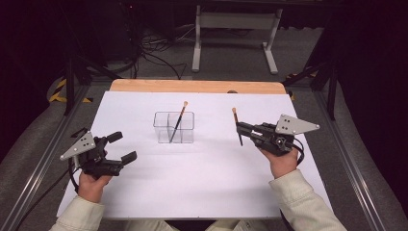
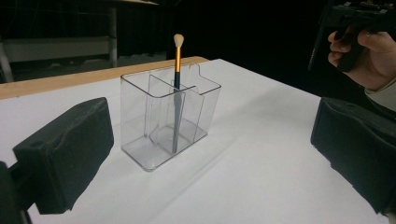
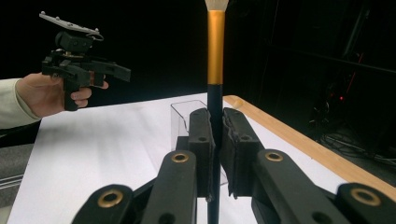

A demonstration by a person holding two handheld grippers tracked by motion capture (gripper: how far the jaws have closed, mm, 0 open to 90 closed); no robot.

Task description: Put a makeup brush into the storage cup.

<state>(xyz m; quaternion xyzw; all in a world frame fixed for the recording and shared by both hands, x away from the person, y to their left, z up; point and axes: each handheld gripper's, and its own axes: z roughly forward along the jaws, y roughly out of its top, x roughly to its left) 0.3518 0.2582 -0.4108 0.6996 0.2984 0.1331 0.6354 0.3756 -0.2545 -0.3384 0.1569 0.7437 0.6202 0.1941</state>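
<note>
High view: right gripper is clamped on a brush above the right half of the bench.
Held brush: pinched at the dark handle between the closed pads, roughly upright, pale bristles on top, lower end hanging just over the white sheet.
Right gripper view: gold ferrule rises above the pads; clear holder lies straight beyond the brush.
Clear holder: stands near the bench centre, to the left of the right gripper in the high view; divided into compartments, open tops up.
Second brush: already in the holder, leaning, bristles up.
Key relation: the held brush's long axis is near vertical and matches the openings; judged next need is a sideways carry over the holder, then a lowering.
Nearer hand: right.
Left gripper: jaws apart, empty, over the left bench edge.
Writing: none readable.
</note>
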